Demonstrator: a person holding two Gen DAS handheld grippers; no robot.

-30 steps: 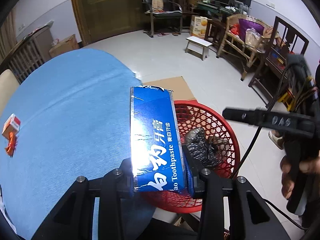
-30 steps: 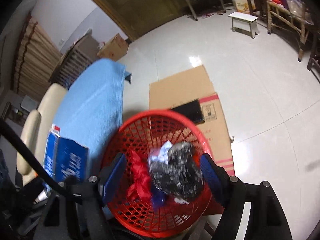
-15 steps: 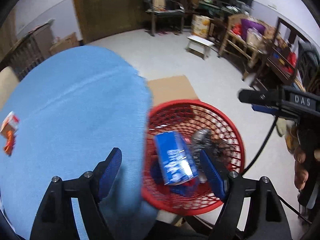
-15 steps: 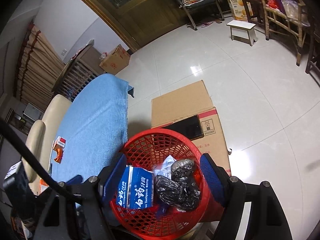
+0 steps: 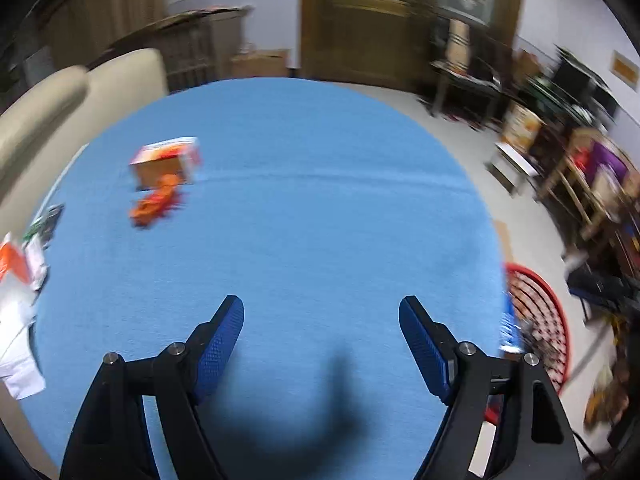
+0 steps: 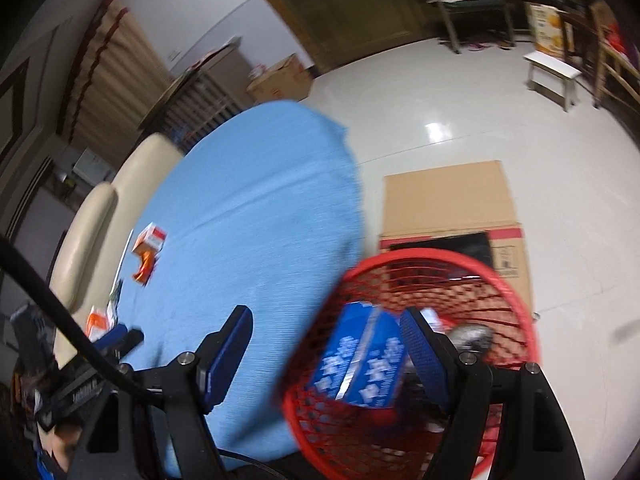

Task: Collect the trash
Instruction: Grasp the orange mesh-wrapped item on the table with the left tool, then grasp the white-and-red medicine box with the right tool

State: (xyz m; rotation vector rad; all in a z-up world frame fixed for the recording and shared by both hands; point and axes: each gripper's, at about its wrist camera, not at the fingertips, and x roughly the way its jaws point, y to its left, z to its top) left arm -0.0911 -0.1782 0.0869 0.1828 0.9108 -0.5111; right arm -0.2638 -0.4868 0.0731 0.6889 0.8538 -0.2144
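My left gripper (image 5: 322,320) stands open with nothing between its blue pads, low over the blue tablecloth (image 5: 304,216). Ahead of it to the left lie a small orange-and-white box (image 5: 168,158) and a crumpled orange wrapper (image 5: 154,206). Paper scraps (image 5: 18,280) lie at the cloth's left edge. My right gripper (image 6: 324,314) is also open and holds nothing; it hangs between the table edge and the red mesh basket (image 6: 440,258). Inside the basket lie the blue toothpaste box (image 6: 360,360) and a black bag (image 6: 472,334). The basket (image 5: 536,316) shows at the right of the left wrist view.
Flattened cardboard (image 6: 448,200) lies on the pale tiled floor behind the basket. A cream sofa (image 6: 92,216) runs along the table's far side. A white stool (image 6: 552,76), chairs and shelves stand further back. The left tool's cable (image 6: 48,300) crosses the lower left.
My left gripper opened and dropped the toothpaste box into the red basket, then swung left over the table. My right gripper stayed open and shifted left, towards the table.
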